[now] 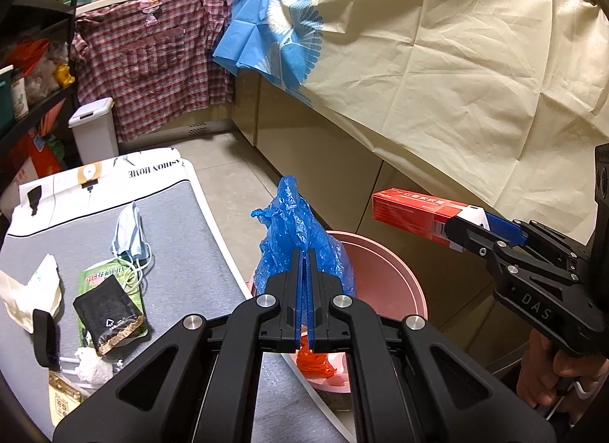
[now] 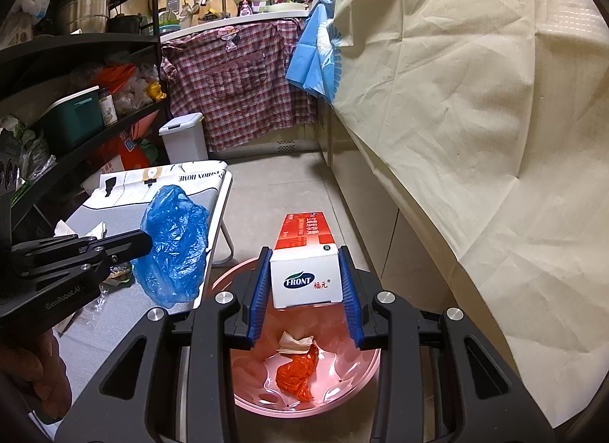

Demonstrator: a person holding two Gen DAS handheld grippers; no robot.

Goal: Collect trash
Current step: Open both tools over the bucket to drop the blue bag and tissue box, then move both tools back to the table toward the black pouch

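My left gripper [image 1: 304,256] is shut on a crumpled blue plastic bag [image 1: 295,229] and holds it beside the table edge, over the near rim of a pink bin [image 1: 384,271]. My right gripper [image 2: 303,252] is shut on a red and white carton [image 2: 304,264] and holds it above the pink bin [image 2: 354,374]. The bin holds an orange wrapper [image 2: 298,374] and a scrap of paper [image 2: 295,342]. In the right wrist view the blue bag [image 2: 173,245] hangs from the left gripper [image 2: 146,241]. The carton [image 1: 411,210] and the right gripper [image 1: 453,224] also show in the left wrist view.
A grey-topped folding table [image 1: 179,214] at the left carries a blue face mask [image 1: 129,237], a black pouch [image 1: 108,315], a green packet [image 1: 91,277] and white paper bits [image 1: 45,279]. A white pedal bin [image 1: 93,127] stands behind. A cloth-draped counter [image 1: 456,73] runs along the right.
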